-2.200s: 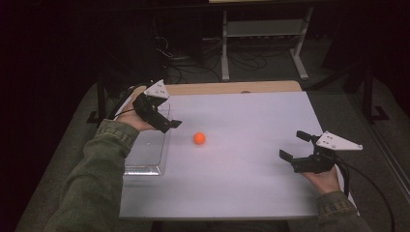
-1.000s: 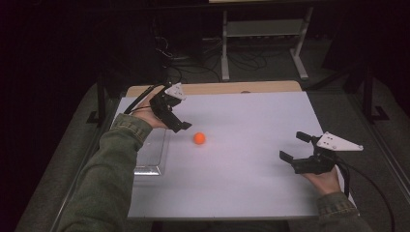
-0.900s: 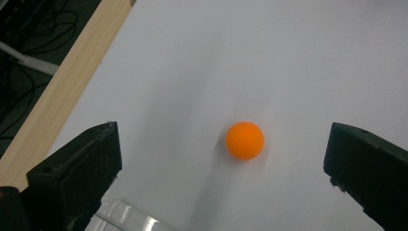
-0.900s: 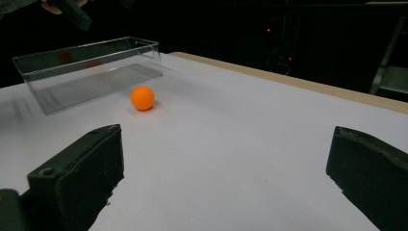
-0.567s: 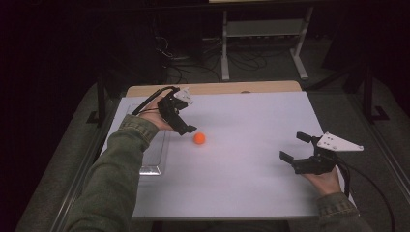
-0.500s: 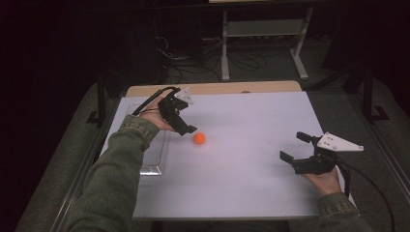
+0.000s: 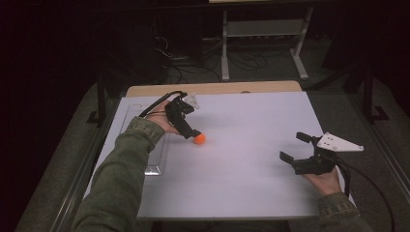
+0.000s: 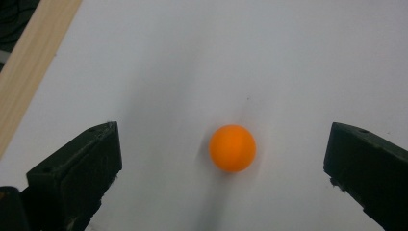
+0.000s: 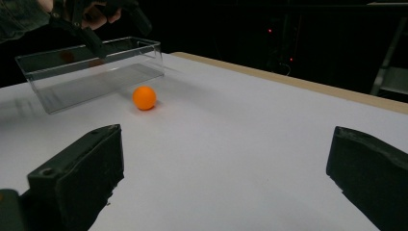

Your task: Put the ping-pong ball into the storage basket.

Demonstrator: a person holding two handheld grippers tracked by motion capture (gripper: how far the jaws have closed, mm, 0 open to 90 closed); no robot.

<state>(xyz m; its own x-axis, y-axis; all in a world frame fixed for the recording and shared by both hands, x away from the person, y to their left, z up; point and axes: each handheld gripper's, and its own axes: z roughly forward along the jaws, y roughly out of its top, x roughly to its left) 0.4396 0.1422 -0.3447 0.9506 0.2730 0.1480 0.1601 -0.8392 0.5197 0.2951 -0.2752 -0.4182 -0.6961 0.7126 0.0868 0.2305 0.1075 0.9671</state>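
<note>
Small orange plastic ball (image 7: pixel 199 139) resting on white table (image 7: pixel 251 193), just beside clear rectangular plastic box (image 9: pixel 91 72). Left tool (image 7: pixel 192 131) poised over ball, jaws spread wide to either side of it and not touching. Right tool (image 7: pixel 293 147) parked well apart near table's right edge, jaws likewise gaping, holding nothing. Judged stage: early, approach complete, grasp not yet made. Left to do: closing on ball, lifting, and probably carrying it to box, which appears to hold nothing.
</note>
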